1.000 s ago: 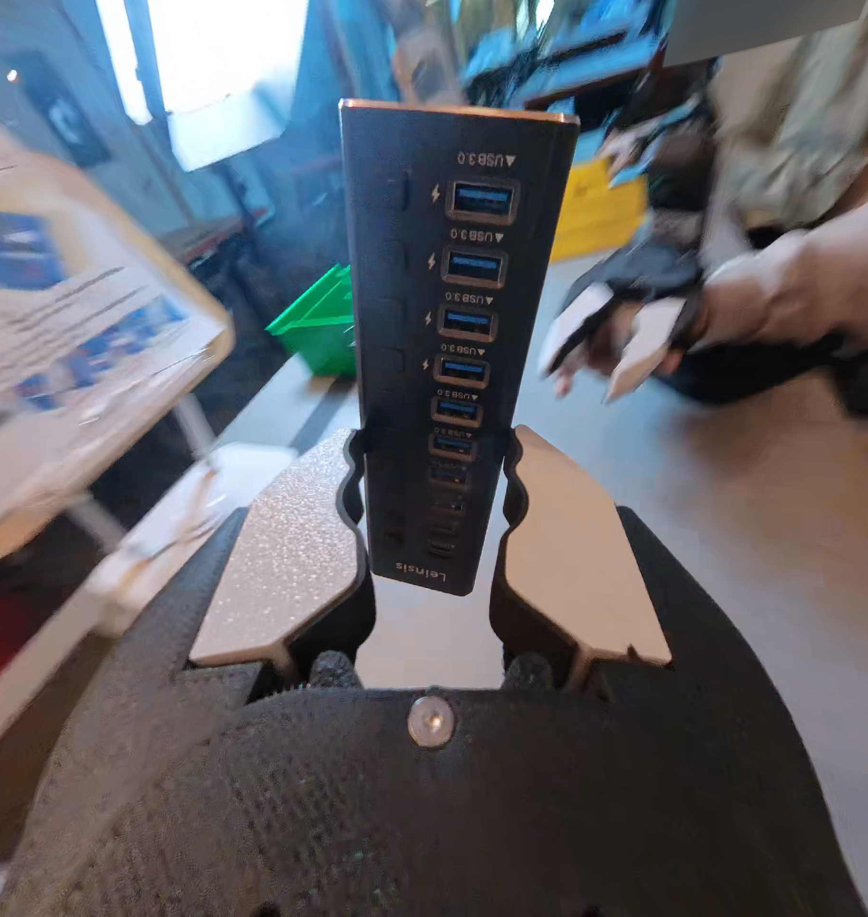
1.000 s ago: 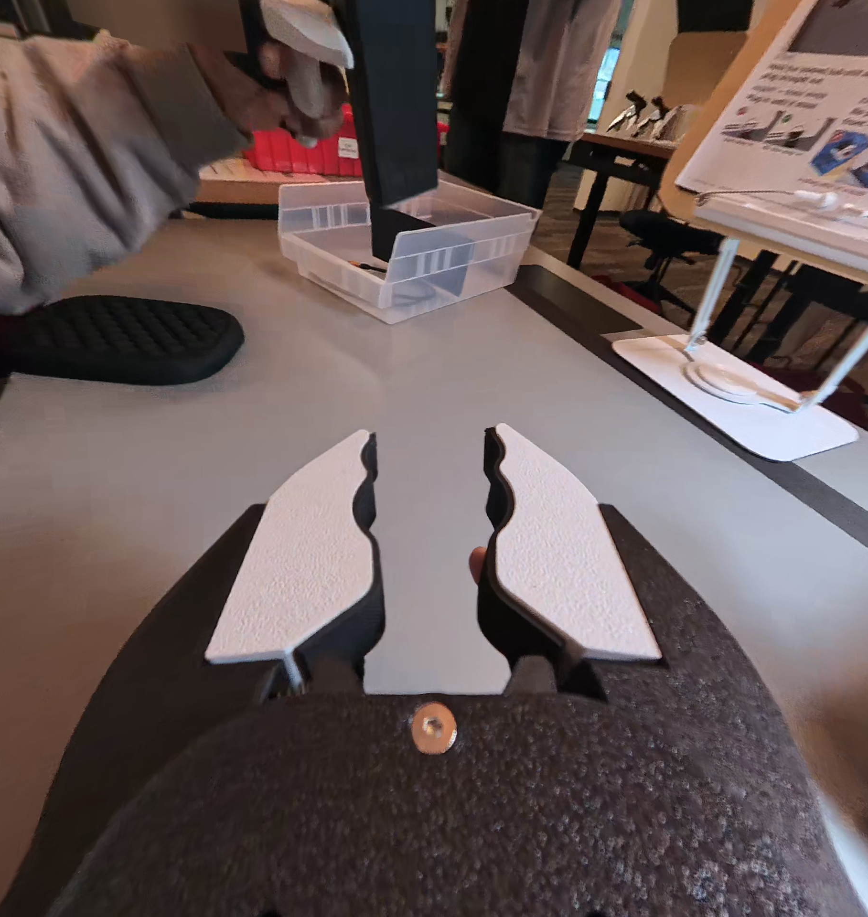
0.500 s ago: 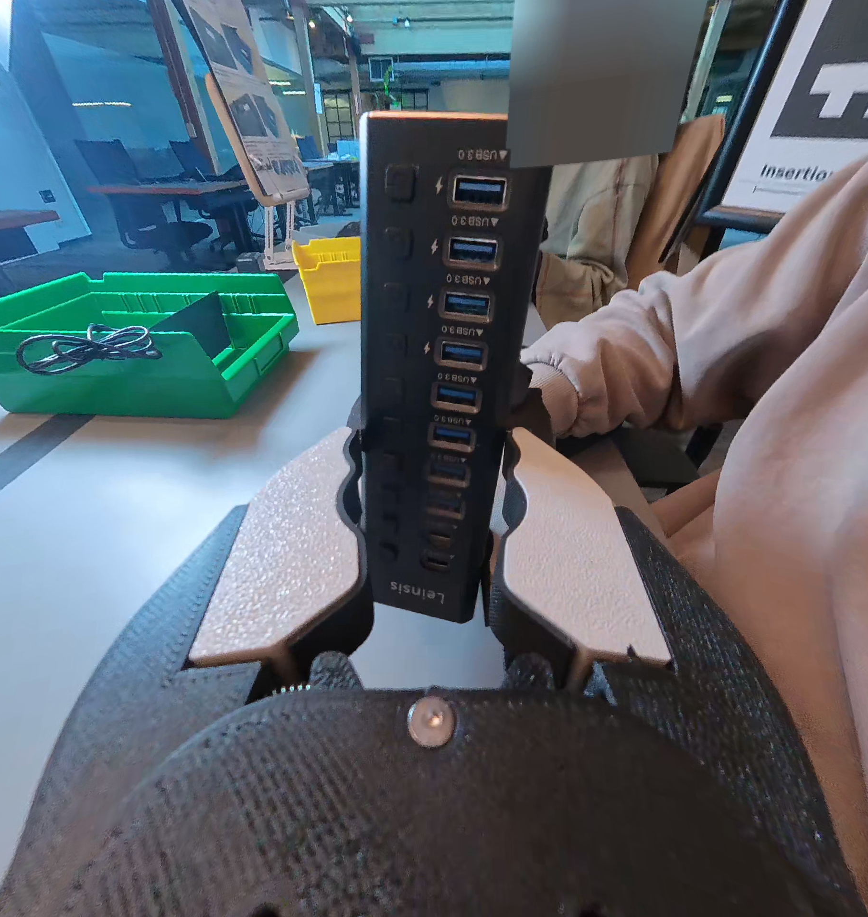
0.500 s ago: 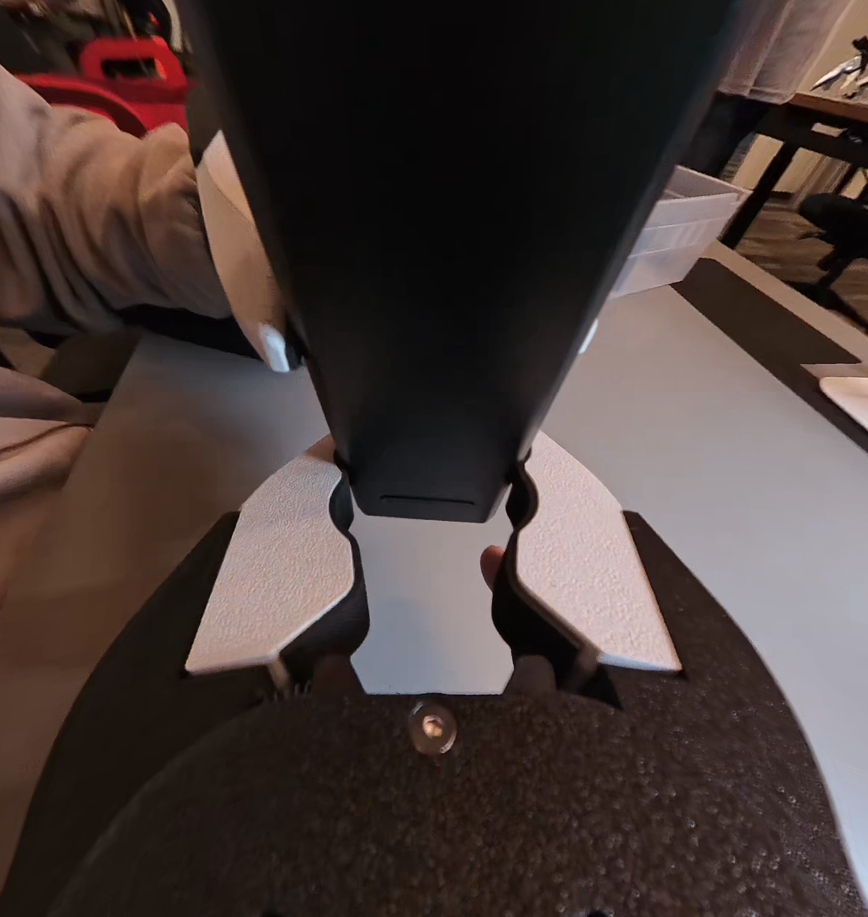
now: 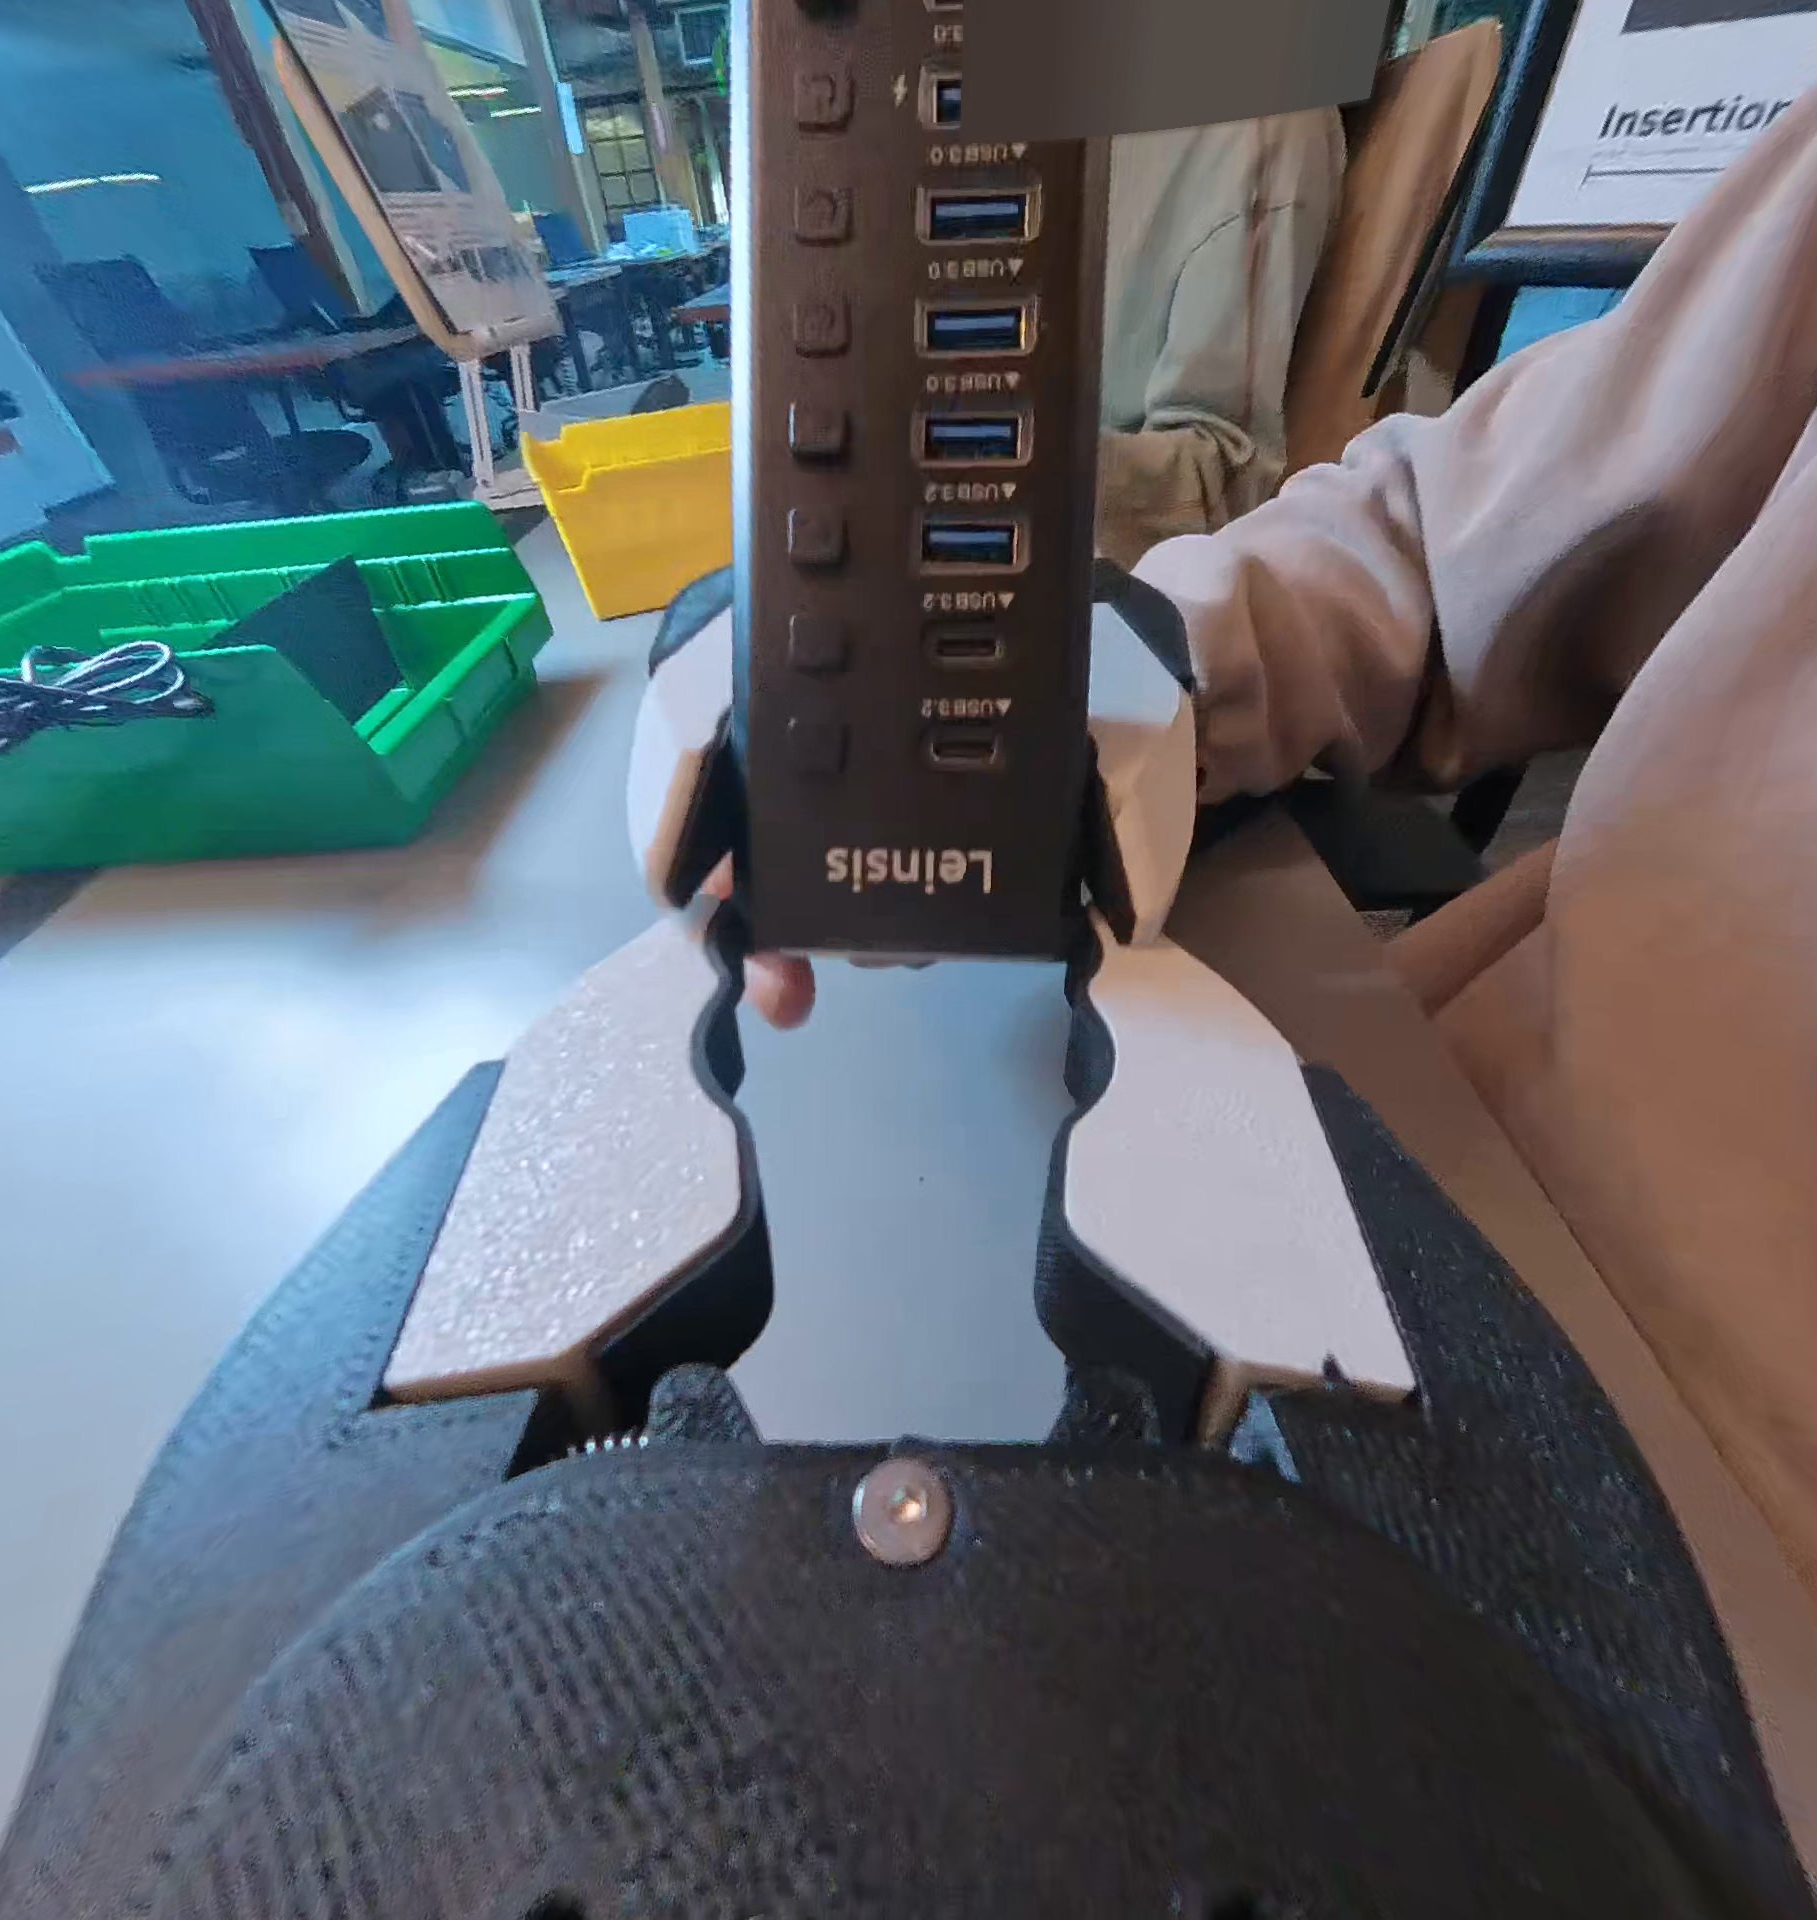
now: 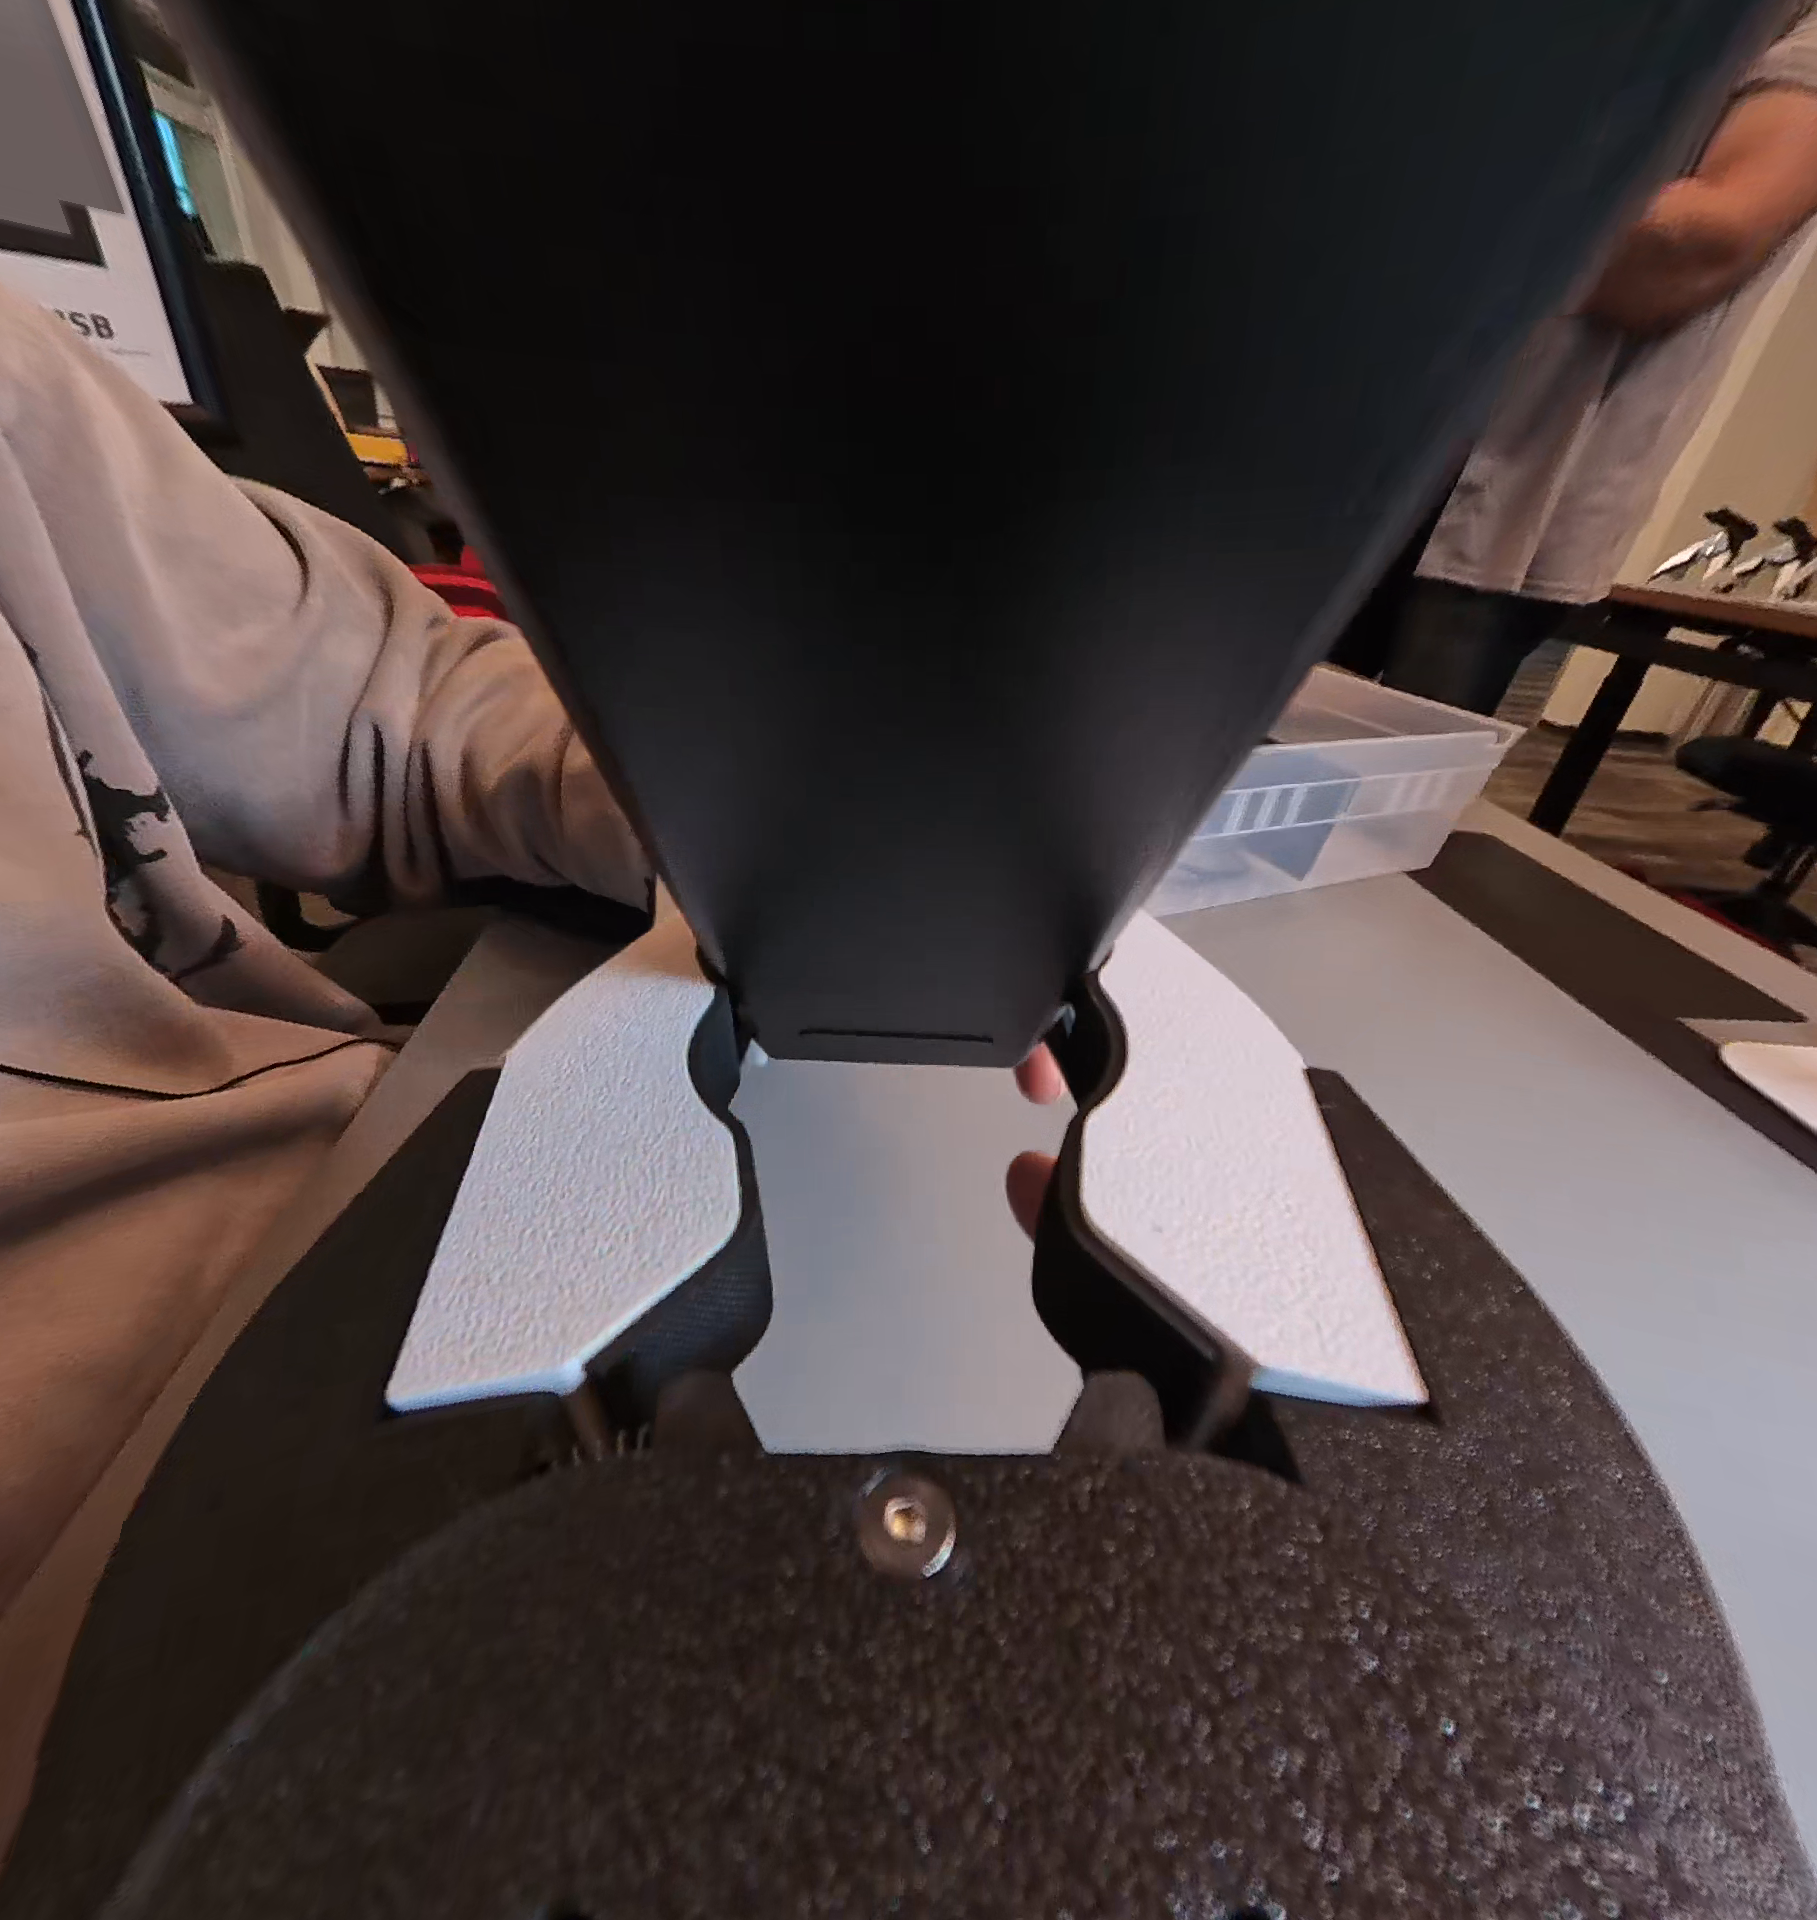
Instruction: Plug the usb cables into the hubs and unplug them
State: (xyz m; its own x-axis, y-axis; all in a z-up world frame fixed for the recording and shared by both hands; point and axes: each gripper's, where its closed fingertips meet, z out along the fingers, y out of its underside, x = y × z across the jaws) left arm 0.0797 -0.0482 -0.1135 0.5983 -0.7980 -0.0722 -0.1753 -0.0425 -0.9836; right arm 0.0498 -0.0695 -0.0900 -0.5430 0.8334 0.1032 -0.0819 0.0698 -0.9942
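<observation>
Now hub [image 5: 914,540] in right claw [image 6: 899,1023], left claw [image 5: 902,971] off.

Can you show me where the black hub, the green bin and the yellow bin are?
black hub [image 5: 862,582], left wrist view, on its front face beside the ports.
green bin [image 5: 260,790], left wrist view, on its near wall.
yellow bin [image 5: 644,509], left wrist view, on its front wall.

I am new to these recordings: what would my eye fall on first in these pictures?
First, the tall black USB hub, upright in the middle of the left wrist view, its column of ports facing the camera. Both grippers meet at its lower end: the right gripper clamps it, with the left gripper just below. To the left, a green bin holds a coiled cable.
</observation>
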